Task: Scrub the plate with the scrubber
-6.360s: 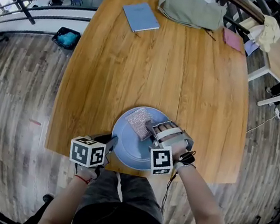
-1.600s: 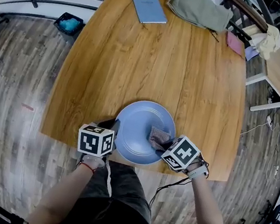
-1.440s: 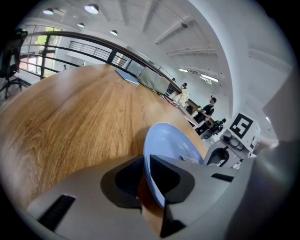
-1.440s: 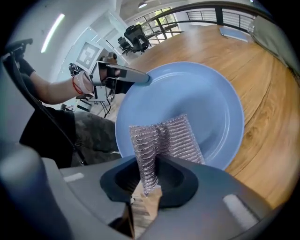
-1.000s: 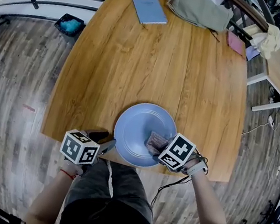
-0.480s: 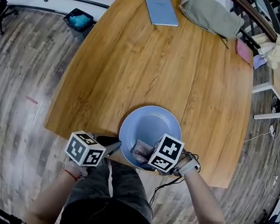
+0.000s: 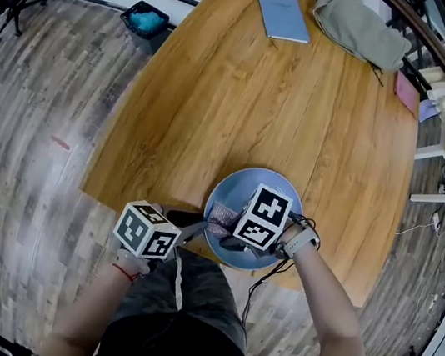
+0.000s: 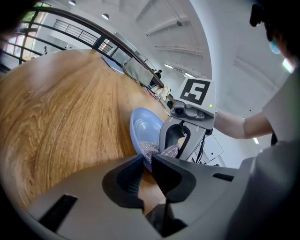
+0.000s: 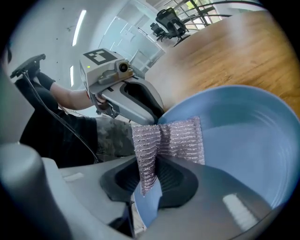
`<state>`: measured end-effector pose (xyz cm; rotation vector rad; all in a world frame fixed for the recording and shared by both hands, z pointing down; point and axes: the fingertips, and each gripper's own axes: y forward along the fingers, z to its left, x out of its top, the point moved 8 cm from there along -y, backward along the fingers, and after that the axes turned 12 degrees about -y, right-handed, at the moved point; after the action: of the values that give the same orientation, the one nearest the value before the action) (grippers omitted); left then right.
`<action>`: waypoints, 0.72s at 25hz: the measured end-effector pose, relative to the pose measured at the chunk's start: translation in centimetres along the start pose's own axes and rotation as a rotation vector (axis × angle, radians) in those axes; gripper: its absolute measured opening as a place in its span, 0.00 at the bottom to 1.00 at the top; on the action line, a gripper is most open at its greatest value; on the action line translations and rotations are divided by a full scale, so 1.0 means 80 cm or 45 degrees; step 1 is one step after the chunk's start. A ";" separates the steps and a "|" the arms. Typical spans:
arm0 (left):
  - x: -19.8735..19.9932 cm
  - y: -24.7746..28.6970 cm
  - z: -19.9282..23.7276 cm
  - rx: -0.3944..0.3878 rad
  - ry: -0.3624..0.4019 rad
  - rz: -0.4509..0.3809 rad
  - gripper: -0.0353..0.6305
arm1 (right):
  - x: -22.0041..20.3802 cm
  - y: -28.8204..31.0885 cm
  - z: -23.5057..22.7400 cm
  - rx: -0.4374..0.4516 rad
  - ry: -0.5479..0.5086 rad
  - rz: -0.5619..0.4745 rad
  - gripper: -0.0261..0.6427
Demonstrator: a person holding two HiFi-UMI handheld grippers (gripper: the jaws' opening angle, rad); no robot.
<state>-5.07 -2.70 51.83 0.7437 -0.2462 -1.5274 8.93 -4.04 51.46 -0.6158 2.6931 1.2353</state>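
The silvery mesh scrubber (image 9: 180, 138) is gripped by the closed jaws of the right hand-held gripper (image 9: 157, 161) and is laid on the round light-blue plate (image 9: 243, 140). The plate's near-left rim is clamped by the left hand-held gripper (image 8: 147, 160), whose jaws have just been closing. The plate is placed at the near edge of the wooden counter (image 7: 244, 100).
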 end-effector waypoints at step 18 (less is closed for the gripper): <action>0.001 0.000 0.003 -0.011 0.000 0.019 0.12 | -0.034 -0.073 -0.050 -0.455 0.219 -0.314 0.17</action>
<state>-5.17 -2.81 51.99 0.7337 -0.2446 -1.5132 14.01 -9.63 50.75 -1.1079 2.4353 1.6688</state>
